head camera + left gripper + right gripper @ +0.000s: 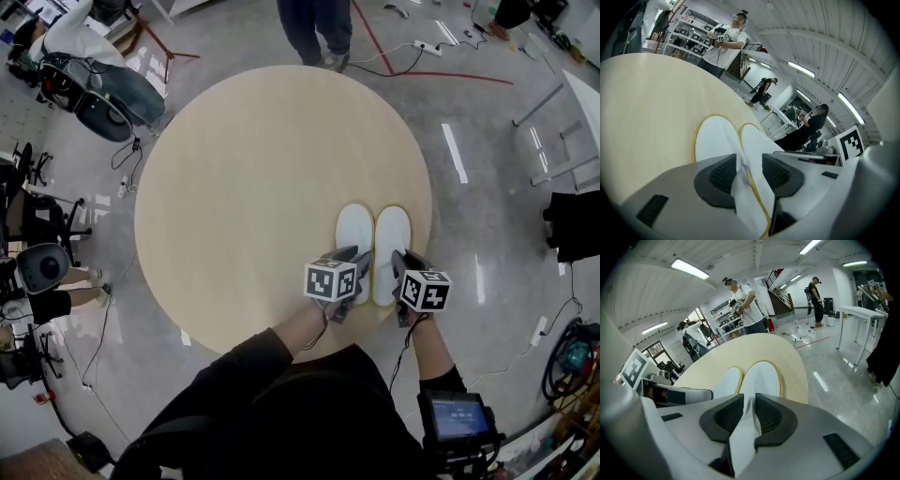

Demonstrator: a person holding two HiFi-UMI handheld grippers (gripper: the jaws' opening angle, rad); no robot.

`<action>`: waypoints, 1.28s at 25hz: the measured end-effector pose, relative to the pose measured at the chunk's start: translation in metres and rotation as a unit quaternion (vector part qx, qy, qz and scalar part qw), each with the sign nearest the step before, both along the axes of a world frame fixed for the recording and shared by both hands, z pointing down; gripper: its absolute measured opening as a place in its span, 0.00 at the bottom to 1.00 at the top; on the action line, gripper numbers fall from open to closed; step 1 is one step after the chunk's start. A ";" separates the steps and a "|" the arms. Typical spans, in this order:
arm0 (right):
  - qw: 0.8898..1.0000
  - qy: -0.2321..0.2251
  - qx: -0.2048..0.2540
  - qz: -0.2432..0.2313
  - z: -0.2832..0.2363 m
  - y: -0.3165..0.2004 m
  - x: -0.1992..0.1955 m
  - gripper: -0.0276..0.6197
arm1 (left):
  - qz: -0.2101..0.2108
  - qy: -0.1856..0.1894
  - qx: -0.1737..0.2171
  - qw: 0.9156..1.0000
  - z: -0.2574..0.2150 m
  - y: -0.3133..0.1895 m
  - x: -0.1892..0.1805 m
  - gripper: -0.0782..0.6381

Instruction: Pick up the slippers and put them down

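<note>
While both slippers lie flat and side by side on the round pale wooden surface [244,178], toes toward the top of the head view and heels toward its bottom edge, neither is lifted: the left slipper [354,234] and the right slipper [392,239] touch along their inner edges, in the lower right part of the surface, close to the rim nearest the person. Each is white with a thin yellow trim round the sole. The left tool [749,174] sits at the heel end of the left slipper with its jaws apart; a white fold of that slipper stands up between the dark ribbed pads, but a gap shows on its right side, so nothing is pinched there. The right tool [750,417] sits at the heel end of the right slipper with its jaws drawn in close on a thin upright strip of white fabric, which fills the narrow slot between the pads, so it reads as clamped on that slipper. Both tools point forward and downward over the heels. As a judgement, the pair resting neatly and squarely together, with one tool loose and the other gripping, fits the setting-down end of the task rather than its start, though the pictures alone cannot rule out a pick-up just beginning. If it is the end, what is left is for the right tool to let go and for both to draw back clear of the heels.
</note>
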State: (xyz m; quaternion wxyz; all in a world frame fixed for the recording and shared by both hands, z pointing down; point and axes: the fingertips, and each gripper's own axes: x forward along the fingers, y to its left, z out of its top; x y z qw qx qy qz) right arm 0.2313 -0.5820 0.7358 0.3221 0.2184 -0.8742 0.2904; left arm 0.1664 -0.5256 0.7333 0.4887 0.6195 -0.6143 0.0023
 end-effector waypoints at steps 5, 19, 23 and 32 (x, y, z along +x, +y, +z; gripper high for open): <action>1.000 0.007 0.011 0.017 -0.003 -0.011 -0.003 0.37 | -0.017 -0.002 0.001 1.000 -0.004 -0.003 -0.015 0.40; 0.990 -0.099 0.096 0.024 -0.122 0.020 -0.046 0.39 | -0.089 0.024 0.085 0.992 -0.111 0.056 -0.054 0.40; 0.986 -0.135 0.093 0.007 -0.159 0.077 -0.068 0.39 | -0.100 0.030 0.122 0.987 -0.153 0.105 -0.067 0.40; 0.977 -0.193 0.086 -0.037 -0.235 0.198 -0.133 0.39 | -0.099 0.012 0.203 0.974 -0.236 0.215 -0.120 0.40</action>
